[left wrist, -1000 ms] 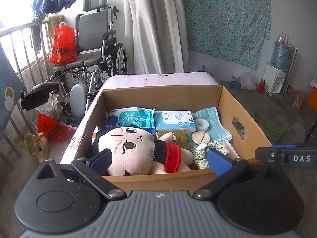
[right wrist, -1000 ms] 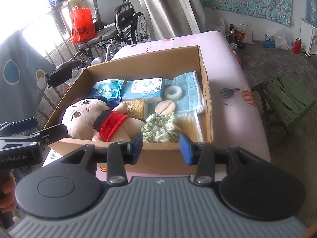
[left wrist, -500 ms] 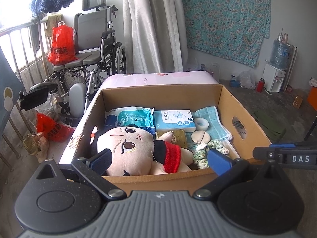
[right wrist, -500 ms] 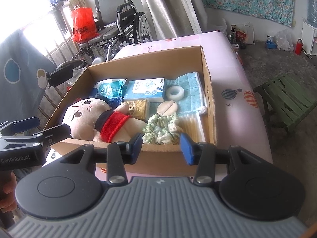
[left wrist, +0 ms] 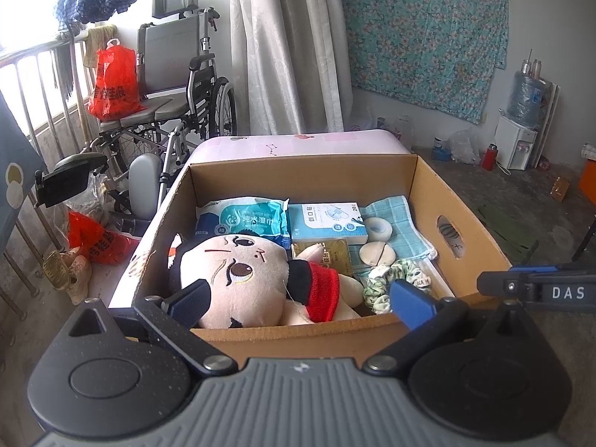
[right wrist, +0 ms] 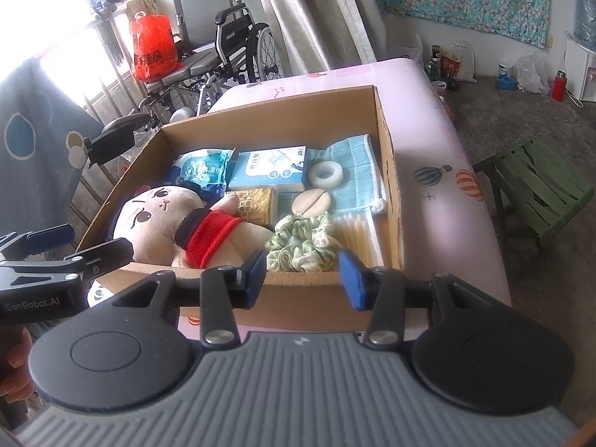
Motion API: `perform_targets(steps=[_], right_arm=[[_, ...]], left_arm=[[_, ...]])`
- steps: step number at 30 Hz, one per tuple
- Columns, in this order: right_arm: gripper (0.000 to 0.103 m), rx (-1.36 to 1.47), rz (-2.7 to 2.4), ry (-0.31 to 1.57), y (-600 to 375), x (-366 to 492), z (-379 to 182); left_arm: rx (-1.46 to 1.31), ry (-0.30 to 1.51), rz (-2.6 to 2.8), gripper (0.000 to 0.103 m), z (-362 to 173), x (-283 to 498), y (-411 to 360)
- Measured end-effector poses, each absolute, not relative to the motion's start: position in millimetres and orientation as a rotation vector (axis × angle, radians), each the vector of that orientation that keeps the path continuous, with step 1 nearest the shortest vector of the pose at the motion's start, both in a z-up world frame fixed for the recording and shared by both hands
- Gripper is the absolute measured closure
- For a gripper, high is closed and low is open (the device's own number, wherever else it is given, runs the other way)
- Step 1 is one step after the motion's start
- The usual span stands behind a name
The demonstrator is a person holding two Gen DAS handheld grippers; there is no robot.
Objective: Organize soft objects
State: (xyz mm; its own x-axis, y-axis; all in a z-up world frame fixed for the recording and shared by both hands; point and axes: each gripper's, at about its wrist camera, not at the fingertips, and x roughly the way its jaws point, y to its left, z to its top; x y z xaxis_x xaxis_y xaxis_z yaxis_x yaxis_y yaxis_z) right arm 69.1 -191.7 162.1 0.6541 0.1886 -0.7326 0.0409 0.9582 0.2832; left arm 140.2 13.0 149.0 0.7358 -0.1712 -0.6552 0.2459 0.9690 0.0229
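A cardboard box (left wrist: 421,193) (right wrist: 387,171) stands on a pink table (right wrist: 439,149). Inside lie a plush doll with a red scarf (left wrist: 242,275) (right wrist: 167,219), a green-and-white scrunchie (left wrist: 387,279) (right wrist: 301,242), a light-blue towel (left wrist: 402,223) (right wrist: 354,164), a wet-wipes pack (left wrist: 246,219), a plaster box (left wrist: 327,219) (right wrist: 272,167), a tape roll (right wrist: 326,175) and a round pad (right wrist: 311,201). My left gripper (left wrist: 298,301) hovers open over the box's near edge, in front of the doll. Before the scrunchie, my right gripper (right wrist: 303,279) is open with nothing between its fingers.
A wheelchair (left wrist: 175,85) with a red bag (left wrist: 113,82) stands behind the table at left, by a railing. A green folding stool (right wrist: 536,193) is on the floor at right. A water dispenser (left wrist: 521,126) stands by the far wall under a floral cloth.
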Motion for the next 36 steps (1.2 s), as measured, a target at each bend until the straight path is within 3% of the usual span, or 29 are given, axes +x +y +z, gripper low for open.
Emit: perform_targets(steps=[36], right_arm=[[0.059,0.297,0.082,0.835,-191.1,62.3,166.6]], left_arm=[[0.108,0.700,-0.229,0.000,151.7,137.5,13.3]])
